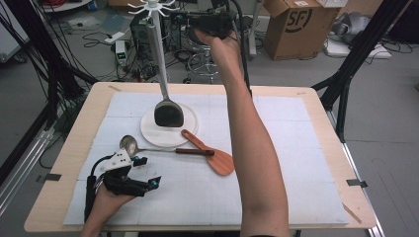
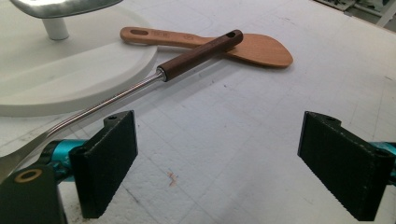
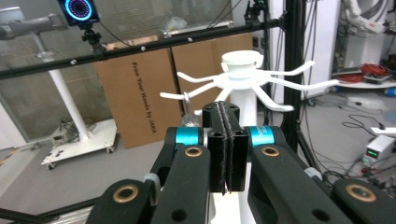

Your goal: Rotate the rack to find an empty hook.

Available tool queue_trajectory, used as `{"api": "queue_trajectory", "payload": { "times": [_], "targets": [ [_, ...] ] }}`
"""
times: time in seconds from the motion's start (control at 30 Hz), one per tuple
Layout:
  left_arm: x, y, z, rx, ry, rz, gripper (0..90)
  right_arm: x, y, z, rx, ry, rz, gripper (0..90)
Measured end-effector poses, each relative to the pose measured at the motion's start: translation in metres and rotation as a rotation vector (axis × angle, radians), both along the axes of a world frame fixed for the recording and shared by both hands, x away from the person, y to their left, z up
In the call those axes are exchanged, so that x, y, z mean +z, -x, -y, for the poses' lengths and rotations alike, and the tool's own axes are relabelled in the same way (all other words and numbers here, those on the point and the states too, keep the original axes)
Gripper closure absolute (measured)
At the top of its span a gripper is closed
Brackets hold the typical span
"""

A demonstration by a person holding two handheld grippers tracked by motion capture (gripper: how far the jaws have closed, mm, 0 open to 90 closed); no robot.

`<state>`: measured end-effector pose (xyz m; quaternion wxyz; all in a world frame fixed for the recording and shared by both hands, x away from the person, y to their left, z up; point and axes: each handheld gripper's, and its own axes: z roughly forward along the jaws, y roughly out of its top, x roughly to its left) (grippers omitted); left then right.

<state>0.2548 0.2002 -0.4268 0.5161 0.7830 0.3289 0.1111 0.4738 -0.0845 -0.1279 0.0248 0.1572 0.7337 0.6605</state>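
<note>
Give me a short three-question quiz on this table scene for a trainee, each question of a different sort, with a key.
1. True or false: the jaws of the left hand-held gripper stand open, with nothing between them.
2. Short answer: which utensil does the dark handle of the spoon lie across?
3. Multiple choice: what hangs from the rack? A) a black spatula B) a whisk C) a ladle

Key:
1. True.
2. The wooden paddle.
3. A.
</note>
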Motion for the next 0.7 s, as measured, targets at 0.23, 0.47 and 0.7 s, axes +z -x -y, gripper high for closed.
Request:
{"api": "queue_trajectory", "payload": {
  "times": [0.23, 0.47, 0.7],
  "targets": [
    [0.0, 0.0, 0.0, 0.002, 0.002, 0.0, 12.6, 0.0, 0.002, -0.008, 0.015, 0.007, 0.004, 90.0],
    [0.001, 0.0, 0.0, 0.006, 0.002, 0.005, 12.6, 0.0, 0.007, -0.019, 0.034, 0.01, 0.02, 90.0],
    [0.001, 0.0, 0.001, -0.003, -0.001, 0.002, 12.6, 0.002, 0.011, -0.029, 0.047, 0.019, 0.029, 90.0]
  ]
}}
